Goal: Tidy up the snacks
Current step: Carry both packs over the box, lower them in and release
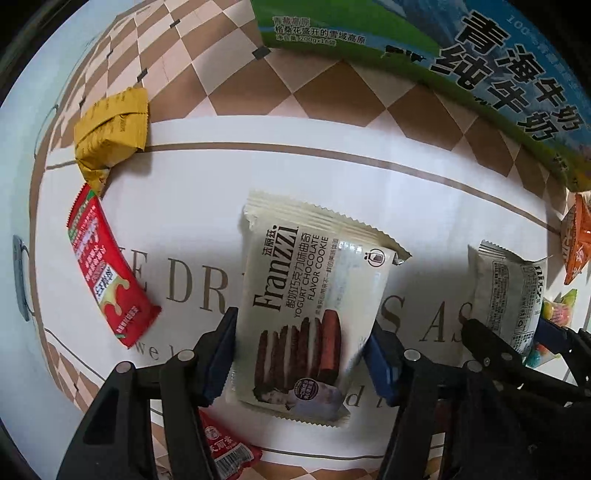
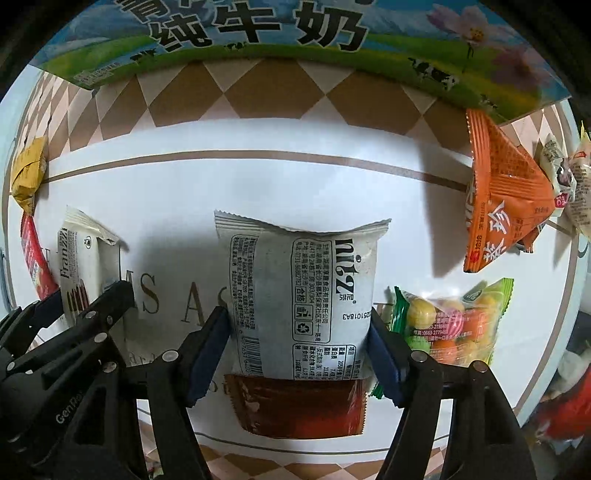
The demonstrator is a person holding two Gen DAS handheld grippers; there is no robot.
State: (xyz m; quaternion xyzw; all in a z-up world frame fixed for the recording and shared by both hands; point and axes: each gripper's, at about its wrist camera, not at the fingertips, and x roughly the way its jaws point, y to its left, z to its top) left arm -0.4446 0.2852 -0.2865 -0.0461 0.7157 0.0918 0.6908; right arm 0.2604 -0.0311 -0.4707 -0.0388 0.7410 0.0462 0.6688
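Note:
A cream Franzzi cookie packet (image 1: pixel 314 295) sits face up between the blue pads of my left gripper (image 1: pixel 301 325), which is shut on its two long sides. In the right wrist view a white packet with black print (image 2: pixel 299 288) lies between the pads of my right gripper (image 2: pixel 297 317). The pads stand at its side edges and the packet does not look squeezed, so this gripper is open. The packet's lower end overlaps a brown packet (image 2: pixel 299 406). The two grippers are side by side over a white mat (image 1: pixel 207 177) and each shows in the other's view.
A large milk carton box (image 2: pixel 258 33) lines the far edge. A yellow packet (image 1: pixel 110 129) and a red sachet (image 1: pixel 107 266) lie on the left. An orange packet (image 2: pixel 506 199) and a bag of coloured candies (image 2: pixel 450 321) lie on the right. Another red packet (image 1: pixel 229 454) is under my left gripper.

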